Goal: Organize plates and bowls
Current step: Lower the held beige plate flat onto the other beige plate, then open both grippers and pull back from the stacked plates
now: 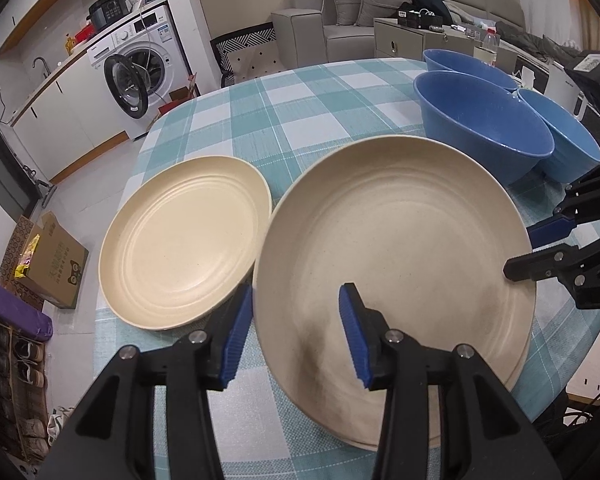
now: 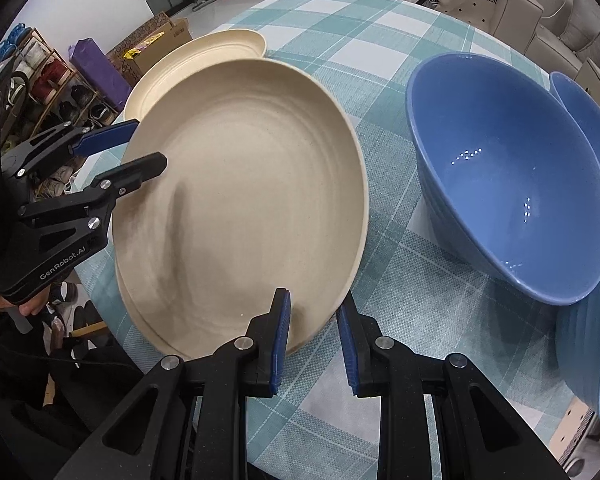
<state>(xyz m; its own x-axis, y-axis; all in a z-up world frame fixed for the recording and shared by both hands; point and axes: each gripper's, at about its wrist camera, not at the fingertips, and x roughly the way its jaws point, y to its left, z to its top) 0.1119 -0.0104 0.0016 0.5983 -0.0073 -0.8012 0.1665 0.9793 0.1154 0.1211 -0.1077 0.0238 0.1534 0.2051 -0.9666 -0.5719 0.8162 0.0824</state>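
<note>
A large beige plate [image 1: 400, 248] sits tilted on another beige plate below it, on the checked tablecloth. My left gripper [image 1: 296, 332] is open, its jaws straddling the plate's near rim. My right gripper [image 2: 312, 344] is open and straddles the opposite rim; it also shows in the left wrist view [image 1: 540, 248]. The left gripper shows in the right wrist view [image 2: 140, 152]. The plate [image 2: 244, 200] fills the middle of the right wrist view. A second beige plate [image 1: 184, 240] lies to its left. Three blue bowls [image 1: 480, 128] stand behind at the right.
The round table [image 1: 268, 112] has a teal and white checked cloth. A washing machine [image 1: 140, 76] and sofa [image 1: 364, 12] stand beyond it. A cardboard box [image 1: 56, 264] and shoe rack [image 1: 16, 380] are on the floor at the left.
</note>
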